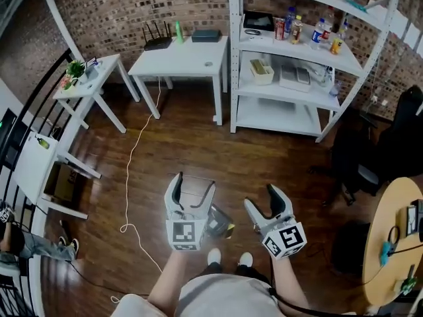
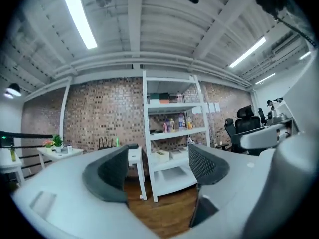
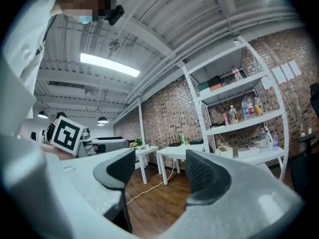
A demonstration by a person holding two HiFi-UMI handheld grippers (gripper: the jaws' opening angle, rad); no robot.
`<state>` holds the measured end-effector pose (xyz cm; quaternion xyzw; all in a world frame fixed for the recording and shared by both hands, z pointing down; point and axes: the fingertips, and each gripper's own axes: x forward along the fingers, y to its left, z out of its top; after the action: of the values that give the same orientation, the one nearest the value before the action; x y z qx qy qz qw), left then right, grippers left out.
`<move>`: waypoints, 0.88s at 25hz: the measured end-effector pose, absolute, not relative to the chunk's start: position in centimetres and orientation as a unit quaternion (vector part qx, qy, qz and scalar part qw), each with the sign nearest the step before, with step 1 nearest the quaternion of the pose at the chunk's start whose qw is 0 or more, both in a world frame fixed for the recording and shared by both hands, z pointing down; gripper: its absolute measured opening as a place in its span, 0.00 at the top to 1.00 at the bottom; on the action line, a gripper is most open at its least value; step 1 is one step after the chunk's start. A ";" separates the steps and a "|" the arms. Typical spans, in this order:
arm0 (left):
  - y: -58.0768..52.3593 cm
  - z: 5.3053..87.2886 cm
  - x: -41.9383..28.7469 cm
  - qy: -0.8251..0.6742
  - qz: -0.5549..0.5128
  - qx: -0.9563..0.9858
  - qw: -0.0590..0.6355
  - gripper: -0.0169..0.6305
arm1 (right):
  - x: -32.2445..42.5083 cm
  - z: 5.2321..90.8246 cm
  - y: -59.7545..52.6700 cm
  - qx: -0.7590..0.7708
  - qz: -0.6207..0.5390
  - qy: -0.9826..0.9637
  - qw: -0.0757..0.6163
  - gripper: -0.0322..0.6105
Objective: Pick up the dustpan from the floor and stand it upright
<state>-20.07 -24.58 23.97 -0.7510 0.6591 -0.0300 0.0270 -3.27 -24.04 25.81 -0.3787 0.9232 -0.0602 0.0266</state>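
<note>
Your left gripper and right gripper: jaws wide apart, nothing between either pair. Grey dustpan below the left one, just ahead of your shoes.

The left gripper and right gripper are cast pale grey with dark fingers. White shoes are worn.

Head camera looks steeply down from above, with the left gripper and right gripper close at the frame's bottom and the wooden floor beyond them. Each gripper camera sits just behind its own jaws, facing level across the room. All three views share the shelf unit and brick wall ahead of the jaws.
</note>
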 end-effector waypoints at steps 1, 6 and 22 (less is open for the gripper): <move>-23.6 23.4 -20.0 0.655 -0.022 -0.754 0.043 0.35 | -3.5 24.9 -23.4 -0.382 -0.049 0.922 0.032 0.48; -20.1 24.0 -20.6 0.636 0.001 -0.770 0.057 0.39 | -4.3 22.4 -20.6 -0.418 0.005 0.908 0.029 0.48; -8.8 22.6 -13.5 0.618 0.064 -0.781 0.055 0.36 | 2.8 22.2 -10.1 -0.487 0.035 0.873 0.007 0.39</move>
<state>-13.50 -8.80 22.58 -0.7812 0.6185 0.0644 0.0555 2.78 -10.09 22.19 -0.4871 0.8726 0.0354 0.0070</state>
